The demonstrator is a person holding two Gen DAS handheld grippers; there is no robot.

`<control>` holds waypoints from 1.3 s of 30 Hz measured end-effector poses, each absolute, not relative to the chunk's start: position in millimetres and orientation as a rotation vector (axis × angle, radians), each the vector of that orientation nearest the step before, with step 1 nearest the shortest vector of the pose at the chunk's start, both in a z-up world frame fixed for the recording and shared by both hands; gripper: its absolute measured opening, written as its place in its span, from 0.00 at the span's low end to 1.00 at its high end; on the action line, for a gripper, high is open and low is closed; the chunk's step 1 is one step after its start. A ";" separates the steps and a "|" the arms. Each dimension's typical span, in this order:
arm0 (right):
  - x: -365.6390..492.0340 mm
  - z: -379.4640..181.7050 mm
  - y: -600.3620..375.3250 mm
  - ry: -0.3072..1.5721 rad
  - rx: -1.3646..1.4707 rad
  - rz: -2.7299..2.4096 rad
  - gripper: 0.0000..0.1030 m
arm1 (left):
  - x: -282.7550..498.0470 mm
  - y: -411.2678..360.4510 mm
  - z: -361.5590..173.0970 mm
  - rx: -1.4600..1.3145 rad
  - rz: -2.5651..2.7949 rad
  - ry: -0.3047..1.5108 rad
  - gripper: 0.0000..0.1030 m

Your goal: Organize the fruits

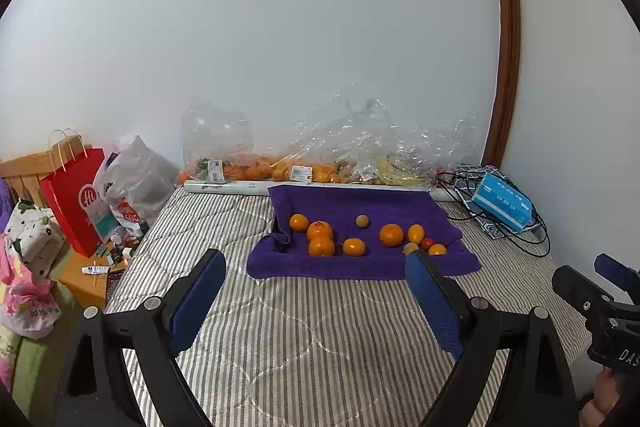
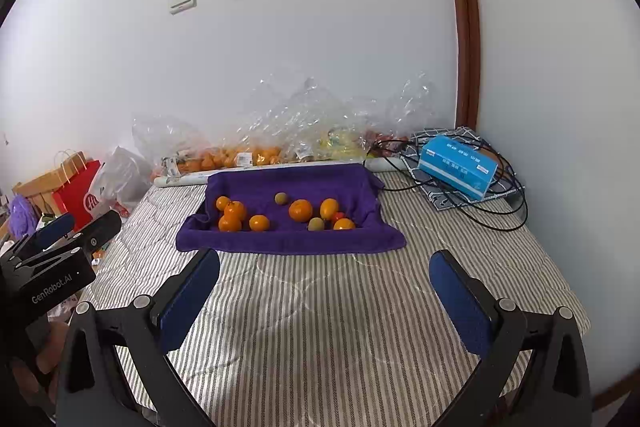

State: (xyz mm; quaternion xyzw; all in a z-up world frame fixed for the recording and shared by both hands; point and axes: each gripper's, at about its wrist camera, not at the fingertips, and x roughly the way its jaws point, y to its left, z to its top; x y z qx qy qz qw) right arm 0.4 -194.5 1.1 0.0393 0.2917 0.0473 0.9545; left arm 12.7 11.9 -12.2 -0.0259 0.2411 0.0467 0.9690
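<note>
A purple towel (image 1: 360,201) (image 2: 288,179) lies on the striped bed and holds several fruits: oranges (image 1: 320,231) (image 2: 301,210), a yellow lemon-like fruit (image 1: 416,233) (image 2: 329,207), a red tomato (image 1: 427,243) (image 2: 338,215) and two greenish-brown round fruits (image 1: 362,221) (image 2: 281,198). My left gripper (image 1: 316,267) is open and empty, hovering above the bed in front of the towel. My right gripper (image 2: 326,267) is open and empty, also short of the towel. Each gripper shows at the edge of the other's view.
Clear plastic bags with oranges (image 1: 256,167) (image 2: 240,157) line the wall behind the towel. A blue box (image 1: 502,201) (image 2: 458,165) and black cables (image 2: 508,211) lie at the right. A red paper bag (image 1: 74,199) and clutter stand left of the bed.
</note>
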 end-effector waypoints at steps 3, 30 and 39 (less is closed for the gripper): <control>0.0 0.7 -195.0 0.590 0.081 0.098 1.00 | 12.4 11.6 -12.2 -0.053 0.095 0.488 0.89; -6.0 6.8 -192.9 0.570 0.060 0.095 1.00 | 10.0 14.6 -8.6 -0.060 0.090 0.485 0.89; -7.7 7.4 -191.1 0.565 0.059 0.094 1.00 | 10.6 13.9 -7.7 -0.060 0.089 0.482 0.89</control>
